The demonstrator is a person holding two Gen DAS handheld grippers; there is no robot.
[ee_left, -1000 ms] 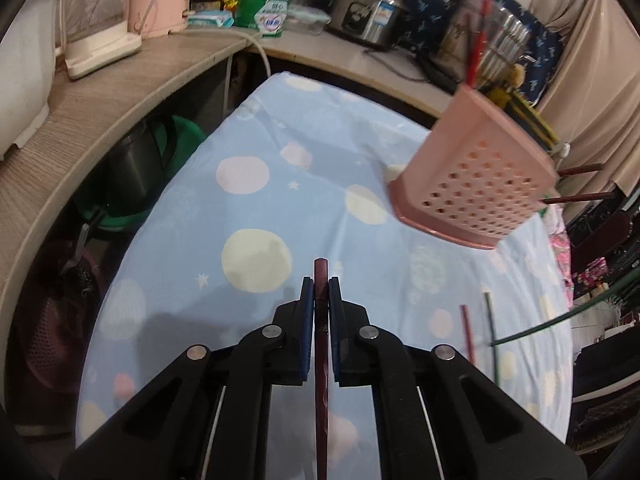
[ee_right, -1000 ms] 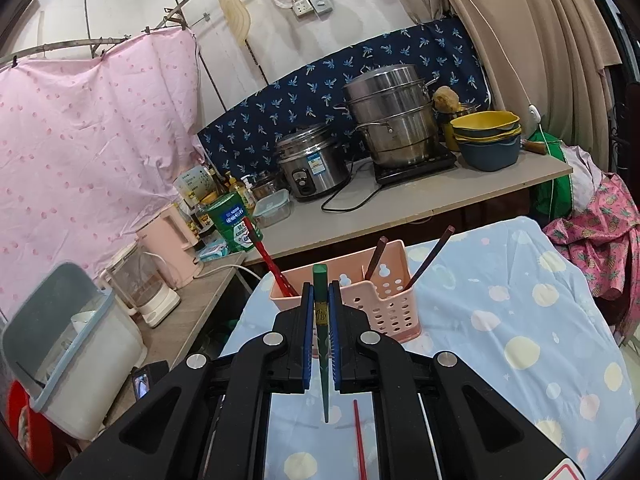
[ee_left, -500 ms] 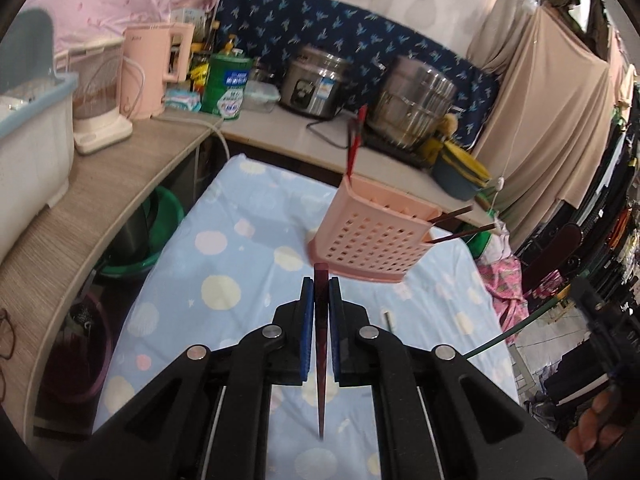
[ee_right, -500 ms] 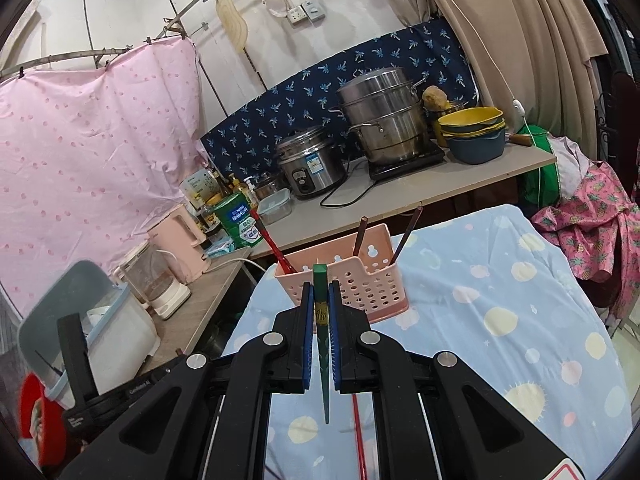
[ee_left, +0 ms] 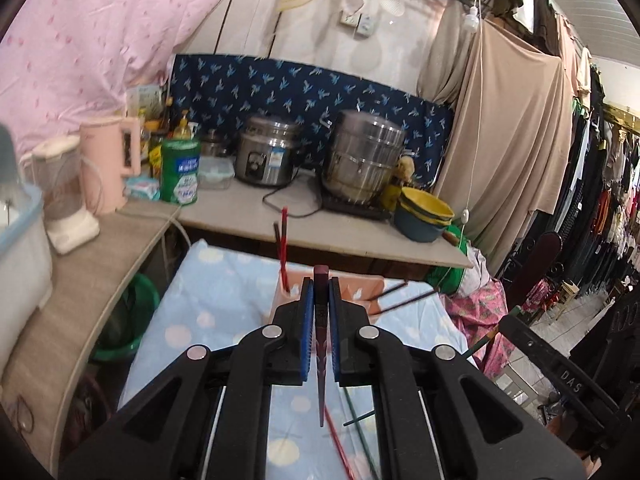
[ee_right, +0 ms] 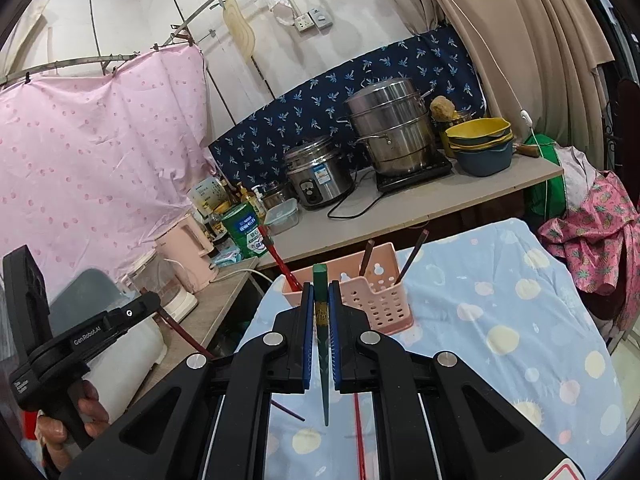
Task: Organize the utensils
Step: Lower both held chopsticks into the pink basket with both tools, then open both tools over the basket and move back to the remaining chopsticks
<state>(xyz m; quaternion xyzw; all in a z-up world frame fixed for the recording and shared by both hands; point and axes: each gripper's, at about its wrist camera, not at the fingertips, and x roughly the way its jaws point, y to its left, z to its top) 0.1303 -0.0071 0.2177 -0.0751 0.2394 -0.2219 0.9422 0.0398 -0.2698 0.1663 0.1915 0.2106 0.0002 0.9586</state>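
Each claw is clenched on one chopstick: the left claw [ee_left: 320, 320] pinches a dark maroon chopstick [ee_left: 321, 344], the right claw [ee_right: 320, 316] a green chopstick [ee_right: 321, 344]. Both sticks hang tip-down, thick square end poking up past the blue pads. The pink basket [ee_right: 376, 300] stands at about 12 o'clock ahead of both, on the surface under a blue spotted cloth [ee_right: 520, 320].

Likely trouble: these sticks are thin, hard, tapering and probably slick, so in a narrow pinch one could pivot or slide out. A tip could also catch the basket's rim or a hole in its perforated plastic wall. The light basket may tip, since it already holds a red chopstick [ee_right: 276, 258] and two dark chopsticks [ee_right: 416, 248] that lean outward. More sticks lie loose on the soft cloth at 6 o'clock.
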